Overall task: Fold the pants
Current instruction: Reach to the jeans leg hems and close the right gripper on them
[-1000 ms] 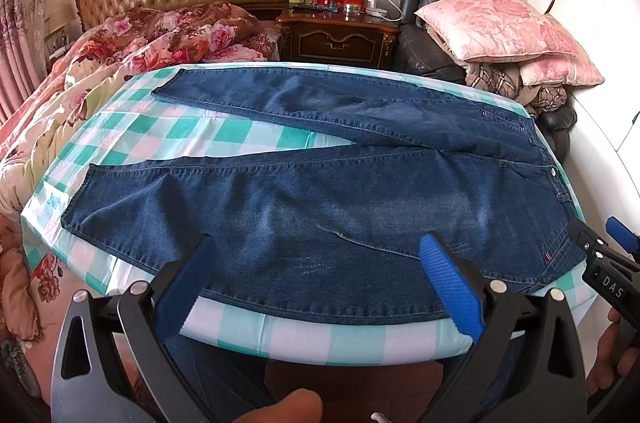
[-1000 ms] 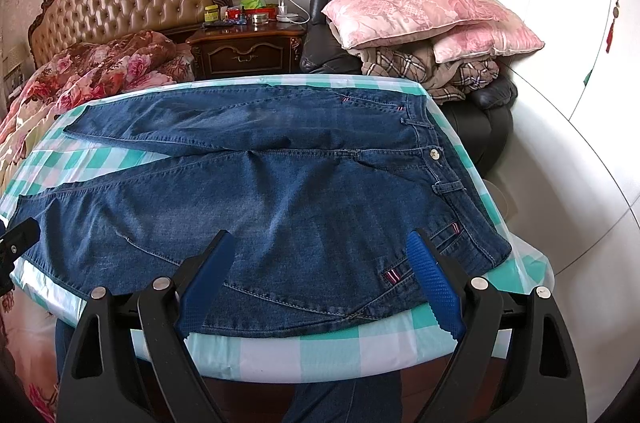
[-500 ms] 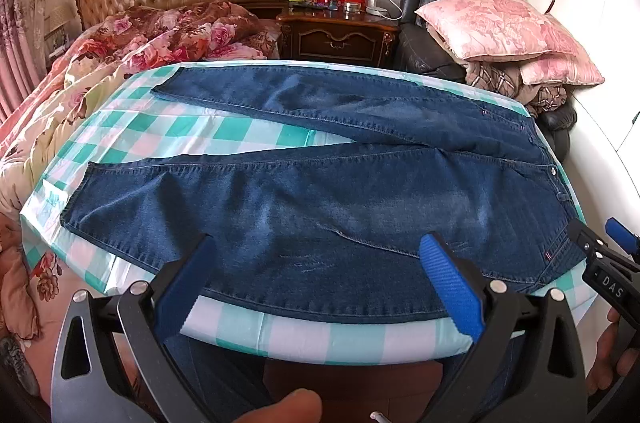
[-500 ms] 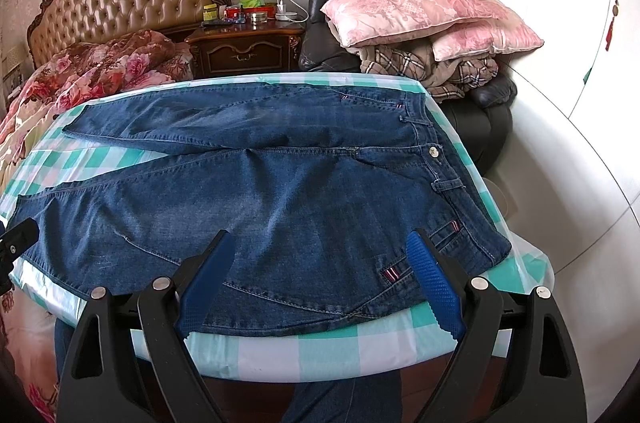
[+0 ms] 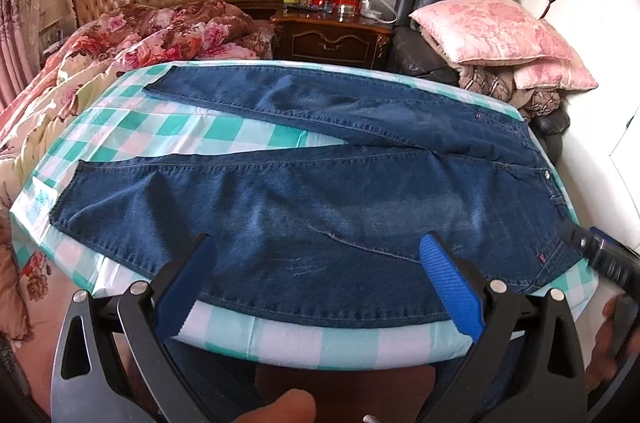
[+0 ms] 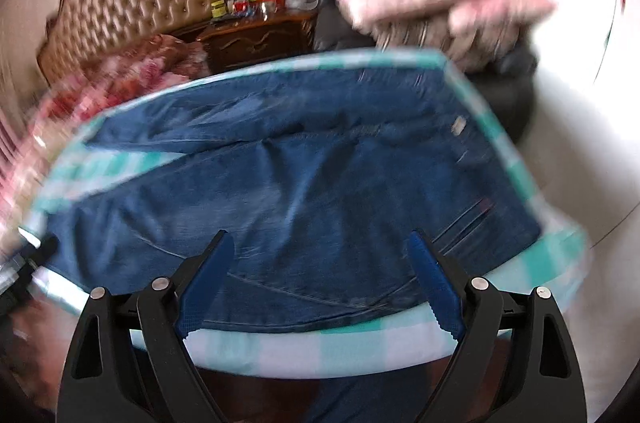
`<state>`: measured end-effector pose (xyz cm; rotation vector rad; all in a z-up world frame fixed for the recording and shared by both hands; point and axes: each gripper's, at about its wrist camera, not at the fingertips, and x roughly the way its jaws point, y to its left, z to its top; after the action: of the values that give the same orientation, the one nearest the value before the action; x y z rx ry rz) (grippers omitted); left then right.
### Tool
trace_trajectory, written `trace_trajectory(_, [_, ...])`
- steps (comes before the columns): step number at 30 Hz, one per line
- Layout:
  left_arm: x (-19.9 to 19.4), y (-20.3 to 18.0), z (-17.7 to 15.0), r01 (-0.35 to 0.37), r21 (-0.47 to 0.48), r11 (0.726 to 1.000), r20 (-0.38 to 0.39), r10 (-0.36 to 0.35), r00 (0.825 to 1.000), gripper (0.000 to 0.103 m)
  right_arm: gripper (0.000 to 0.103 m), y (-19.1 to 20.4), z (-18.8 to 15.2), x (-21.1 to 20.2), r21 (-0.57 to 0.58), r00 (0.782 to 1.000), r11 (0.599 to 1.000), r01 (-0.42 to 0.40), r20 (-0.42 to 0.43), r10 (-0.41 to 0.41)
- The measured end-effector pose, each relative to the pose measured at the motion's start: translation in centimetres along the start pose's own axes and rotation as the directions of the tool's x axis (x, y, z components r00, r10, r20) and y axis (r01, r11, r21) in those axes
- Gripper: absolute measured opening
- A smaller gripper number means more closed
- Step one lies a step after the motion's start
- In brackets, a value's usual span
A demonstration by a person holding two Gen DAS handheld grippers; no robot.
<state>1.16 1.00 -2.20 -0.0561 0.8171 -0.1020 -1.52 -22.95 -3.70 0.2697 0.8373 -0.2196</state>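
While both hand-held grippers stay wide open and empty, the right has swung over the jeans.

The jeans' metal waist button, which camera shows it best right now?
The left wrist view: sharp, with the button a crisp dot at the waistband of the jeans. The right wrist view is motion-blurred, so the button is only a pale smear.
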Motion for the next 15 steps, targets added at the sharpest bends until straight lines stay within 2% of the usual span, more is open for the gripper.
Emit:
trace_trajectory(2, [0.4, 0.3, -0.1, 0.013, -0.005, 1.0, -0.004, -0.013, 1.0, 0.102, 0.084, -2.3, 1.7, 0.8, 0.031, 1.0, 1.0, 0.002, 0.003, -0.002])
trace_trajectory(5, [1.2, 1.2, -0.4, 0.042, -0.038, 0.998, -0.029, -0.044, 0.999, 0.102, 0.084, -7.1, 6.3, 3.8, 0.062, 0.997, 0.995, 0.074, -0.012, -0.073])
trace_trajectory(10, [2.8, 2.6, -0.1, 0.064, -0.095, 0.993, -0.075, -0.071, 0.995, 0.102, 0.075, -15.5, 15.7, 11.2, 0.163, 0.994, 0.984, 0.069, -0.095, -0.054])
trace_trajectory(11, [3.2, 2.8, -0.1, 0.062, -0.102, 0.993, -0.084, -0.071, 0.994, 0.101, 0.072, -16.4, 17.2, 12.8, 0.171, 0.993, 0.983, 0.06, -0.113, -0.041])
trace_trajectory(15, [4.6, 3.4, 0.1, 0.023, -0.111, 0.994, -0.112, -0.035, 0.993, 0.101, 0.07, -18.1, 22.4, 19.3, 0.122, 0.984, 0.986, 0.11, -0.154, -0.091])
